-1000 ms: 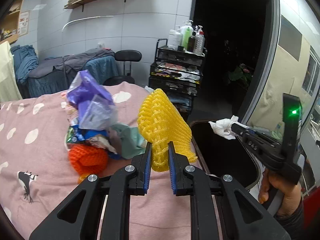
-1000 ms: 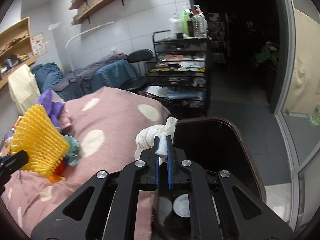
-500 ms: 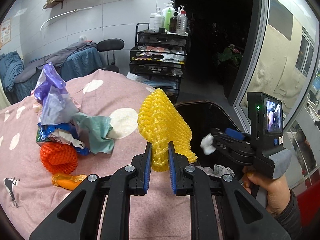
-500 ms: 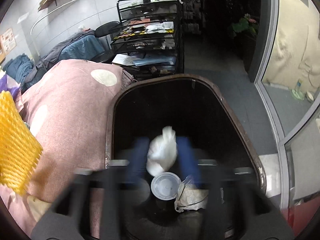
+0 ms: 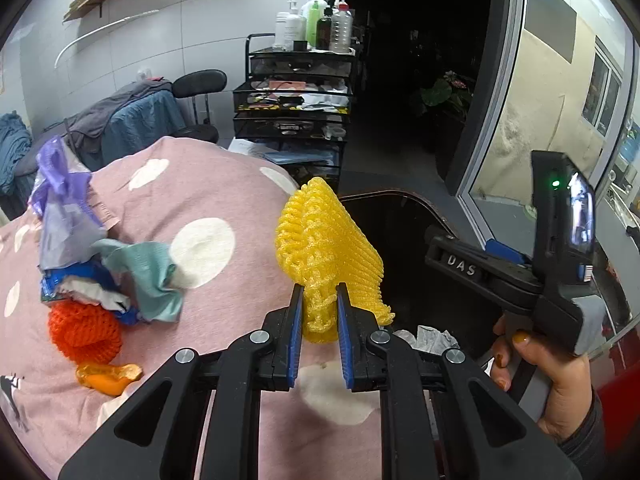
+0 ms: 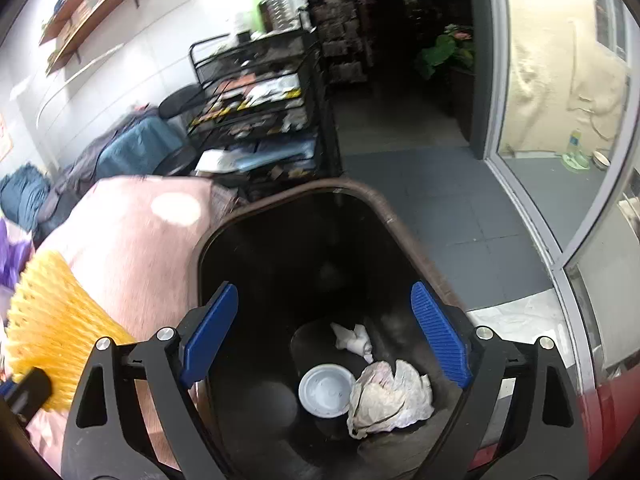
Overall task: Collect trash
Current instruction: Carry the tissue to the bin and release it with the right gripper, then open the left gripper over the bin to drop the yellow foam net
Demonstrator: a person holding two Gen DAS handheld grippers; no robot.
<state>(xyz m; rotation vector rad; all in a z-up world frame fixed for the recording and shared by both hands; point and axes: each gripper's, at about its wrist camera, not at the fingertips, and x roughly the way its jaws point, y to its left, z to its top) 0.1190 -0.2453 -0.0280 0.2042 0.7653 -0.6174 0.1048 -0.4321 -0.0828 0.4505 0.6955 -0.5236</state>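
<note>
My left gripper (image 5: 318, 312) is shut on a yellow foam fruit net (image 5: 328, 248) and holds it above the bed's edge, next to the dark trash bin (image 5: 404, 196). My right gripper (image 6: 324, 328) is open and empty above the bin (image 6: 288, 200). Inside the bin lie a white tissue wad (image 6: 354, 338), a white lid (image 6: 326, 388) and crumpled paper (image 6: 390, 396). The yellow net also shows in the right wrist view (image 6: 52, 316). More trash lies on the bed: an orange net (image 5: 84, 332), purple plastic (image 5: 60, 204), a teal cloth (image 5: 148, 268), an orange wrapper (image 5: 106, 376).
The pink spotted bed cover (image 5: 200, 184) fills the left. A black wire cart (image 5: 296, 108) with bottles stands behind the bin. A stool and a covered chair stand at the back left. A glass door (image 6: 560, 160) is on the right.
My right gripper moved over the bin, opened and let go of the white tissue, which now lies in the bin. My left gripper moved toward the bin with the yellow net.
</note>
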